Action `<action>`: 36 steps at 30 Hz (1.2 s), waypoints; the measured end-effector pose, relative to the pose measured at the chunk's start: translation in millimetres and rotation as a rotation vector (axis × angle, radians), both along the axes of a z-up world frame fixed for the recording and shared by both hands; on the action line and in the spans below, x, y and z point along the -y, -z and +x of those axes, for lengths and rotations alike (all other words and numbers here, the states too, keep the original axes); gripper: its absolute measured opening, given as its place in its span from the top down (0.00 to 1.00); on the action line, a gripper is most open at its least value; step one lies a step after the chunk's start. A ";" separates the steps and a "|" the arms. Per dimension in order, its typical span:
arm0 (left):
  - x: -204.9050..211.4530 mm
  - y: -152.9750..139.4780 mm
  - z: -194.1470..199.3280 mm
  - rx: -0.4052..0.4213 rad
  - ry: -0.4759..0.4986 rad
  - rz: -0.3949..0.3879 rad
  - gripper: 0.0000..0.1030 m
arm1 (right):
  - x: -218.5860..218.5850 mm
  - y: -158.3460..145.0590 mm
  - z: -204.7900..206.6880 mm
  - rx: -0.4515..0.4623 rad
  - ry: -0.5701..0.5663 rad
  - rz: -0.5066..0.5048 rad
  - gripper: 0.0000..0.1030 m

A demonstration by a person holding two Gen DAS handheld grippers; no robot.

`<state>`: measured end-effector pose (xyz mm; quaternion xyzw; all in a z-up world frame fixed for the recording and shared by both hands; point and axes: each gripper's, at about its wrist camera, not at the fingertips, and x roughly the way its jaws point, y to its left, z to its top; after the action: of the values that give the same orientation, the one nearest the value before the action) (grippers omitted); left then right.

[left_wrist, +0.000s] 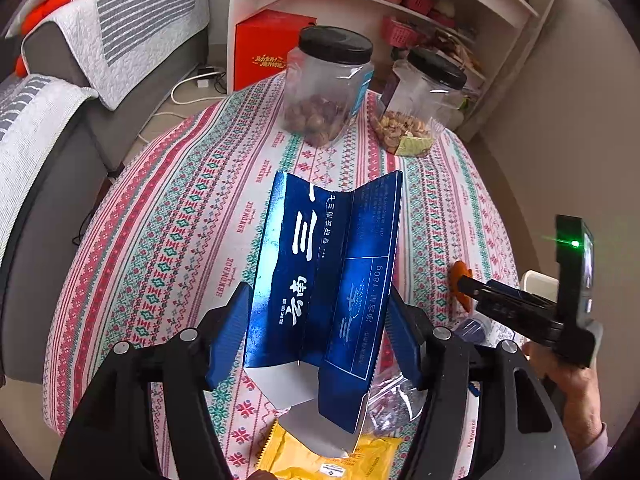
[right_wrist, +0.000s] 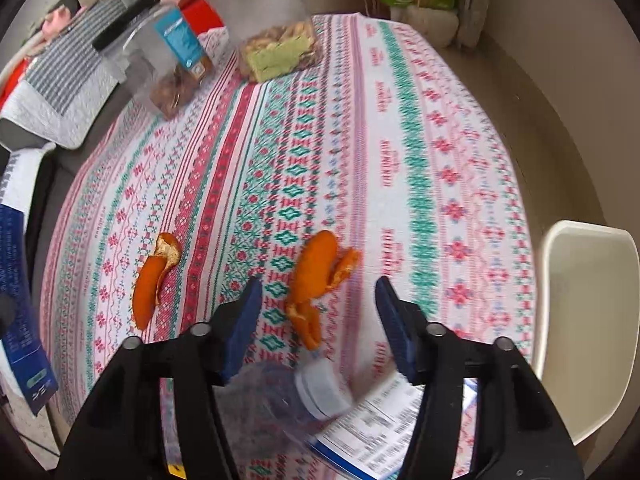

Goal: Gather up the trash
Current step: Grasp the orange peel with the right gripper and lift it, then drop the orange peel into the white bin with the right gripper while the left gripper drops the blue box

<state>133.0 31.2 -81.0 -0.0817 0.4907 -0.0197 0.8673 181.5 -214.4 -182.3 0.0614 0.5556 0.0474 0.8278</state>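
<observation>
From the left wrist view, the table's patterned tablecloth runs clear on the left as far as its rounded edge, beyond which a grey sofa stands close; at the far edge two black-lidded plastic jars, one of dark nuts and one of pale nuts, stand side by side before a white shelf unit. The left gripper has its jaws spread about halfway, its blue pads pressed on both side edges of a flattened blue carton, which it holds raised over the cloth. Under the carton lie a yellow packet and a clear plastic wrapper. At right the right gripper's fingers reach in, a hand beneath them. From the right wrist view, much bare cloth stretches ahead to the jars, and a cream chair back sits just off the table's right edge. The right gripper has its jaws apart and pinches nothing; an orange peel lies on the cloth between the pads, a second peel lies left of them, and a clear bottle with a white cap lies below, blurred.
</observation>
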 end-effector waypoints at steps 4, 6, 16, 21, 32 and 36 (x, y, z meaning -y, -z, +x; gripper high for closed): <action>-2.4 4.6 1.6 -0.013 0.000 0.003 0.39 | -5.9 16.0 7.7 -0.046 0.008 -0.013 0.73; -2.3 4.9 2.1 -0.012 0.002 0.006 0.39 | -3.2 18.7 9.0 -0.044 0.014 -0.010 0.83; -0.8 -7.9 -1.8 0.034 -0.010 -0.010 0.39 | 18.0 -48.5 -12.2 0.153 0.023 0.042 0.86; 7.4 -13.8 -5.2 0.057 -0.005 -0.004 0.39 | 28.9 -76.5 -25.6 0.229 0.013 0.040 0.86; 33.6 -23.6 -12.7 0.081 0.029 0.006 0.38 | 59.7 -110.8 -63.0 0.314 0.037 0.039 0.86; 47.7 -26.3 -16.8 0.091 0.046 0.014 0.38 | 73.8 -115.9 -71.6 0.330 0.061 0.034 0.86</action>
<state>116.2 -16.4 -54.8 -0.0634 0.4528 -0.0401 0.8885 109.9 -288.2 -66.4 0.0836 0.4091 0.0413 0.9077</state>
